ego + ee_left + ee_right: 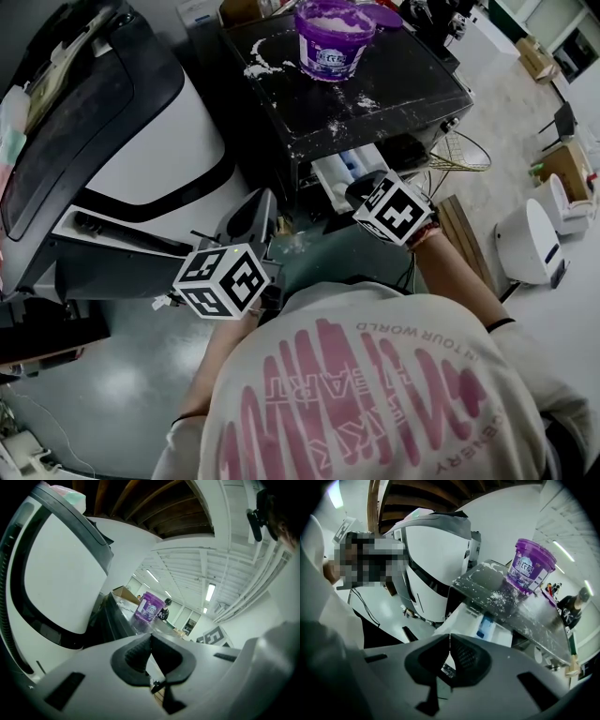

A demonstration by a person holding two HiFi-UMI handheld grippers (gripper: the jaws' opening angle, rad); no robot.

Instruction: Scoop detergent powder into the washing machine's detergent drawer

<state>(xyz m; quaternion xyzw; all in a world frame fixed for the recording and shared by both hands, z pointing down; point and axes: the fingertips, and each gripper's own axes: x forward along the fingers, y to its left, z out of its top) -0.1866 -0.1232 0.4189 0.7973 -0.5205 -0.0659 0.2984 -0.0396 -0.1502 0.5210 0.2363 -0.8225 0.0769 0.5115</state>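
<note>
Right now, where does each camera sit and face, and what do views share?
Head view: on the head, steeply down at purple tub, drawer; shirt shows.
Left gripper view: on the left gripper, along shut jaws toward the tub.
Right gripper view: on the right gripper, along shut jaws toward drawer, tub; shirt at left.
All share the tub.

The shirt (375, 394) carries pink print, upside down from the head view; only "WORLD" reads surely. The label on the far purple tub (333, 37) is too blurred to read.
</note>
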